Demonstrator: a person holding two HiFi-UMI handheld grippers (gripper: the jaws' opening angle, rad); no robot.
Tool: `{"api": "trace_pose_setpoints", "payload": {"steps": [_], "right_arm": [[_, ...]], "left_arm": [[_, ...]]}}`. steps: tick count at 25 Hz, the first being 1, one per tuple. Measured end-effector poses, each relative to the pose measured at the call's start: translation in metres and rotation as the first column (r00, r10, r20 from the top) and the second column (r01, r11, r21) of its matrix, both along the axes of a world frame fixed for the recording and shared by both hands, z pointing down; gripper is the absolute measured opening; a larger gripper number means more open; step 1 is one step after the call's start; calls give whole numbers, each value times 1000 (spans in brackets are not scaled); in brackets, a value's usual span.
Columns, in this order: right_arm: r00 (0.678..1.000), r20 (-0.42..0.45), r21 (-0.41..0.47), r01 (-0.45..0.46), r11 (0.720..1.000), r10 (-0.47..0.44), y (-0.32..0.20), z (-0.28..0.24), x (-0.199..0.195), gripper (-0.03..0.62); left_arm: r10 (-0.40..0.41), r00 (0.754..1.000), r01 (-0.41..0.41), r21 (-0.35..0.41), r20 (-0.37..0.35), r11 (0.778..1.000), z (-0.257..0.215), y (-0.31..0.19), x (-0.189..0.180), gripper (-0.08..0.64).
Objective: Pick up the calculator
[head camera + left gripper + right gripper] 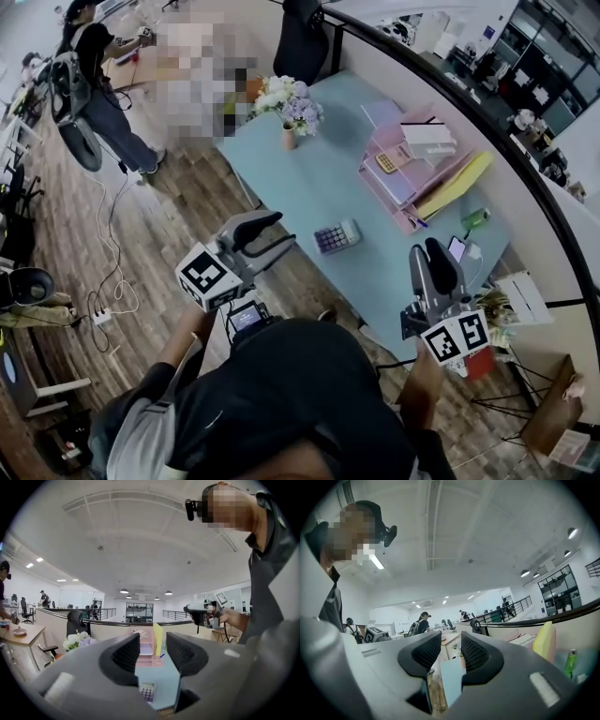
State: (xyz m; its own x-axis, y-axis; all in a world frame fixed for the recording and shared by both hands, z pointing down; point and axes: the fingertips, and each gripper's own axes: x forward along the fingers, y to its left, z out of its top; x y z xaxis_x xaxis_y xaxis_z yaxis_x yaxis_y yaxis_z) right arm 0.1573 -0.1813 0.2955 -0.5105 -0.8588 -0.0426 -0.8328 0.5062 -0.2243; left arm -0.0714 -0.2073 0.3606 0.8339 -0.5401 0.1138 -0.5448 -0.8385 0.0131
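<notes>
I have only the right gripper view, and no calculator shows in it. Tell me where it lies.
Observer: The calculator lies flat on the table, near the front edge.
Operator: Say which gripper is better placed for it.
Observer: The left gripper, I'd judge. In the head view its tips point at the calculator from close by, and in its own view the calculator shows low between the jaws.
Operator: Report those jaws.
Observer: They are apart, with nothing in them, and they are not touching the calculator.
</notes>
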Motion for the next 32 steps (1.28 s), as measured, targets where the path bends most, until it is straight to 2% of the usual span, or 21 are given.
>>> {"api": "trace_pose_setpoints", "payload": {"steps": [15,23,32], "right_arm": [[994,46,-22,105,994,-104,-32,21,47,114],[989,77,-45,129,991,-125,-34,36,68,114],[987,89,-76,144,987,-137,-43,52,72,114]], "left_arm": [[-95,995,95,-7,44,995,12,-5,46,227],[-89,993,90,-15,73,996,15,0,76,227],[-96,992,100,-50,79,994,31,-2,84,227]]}}
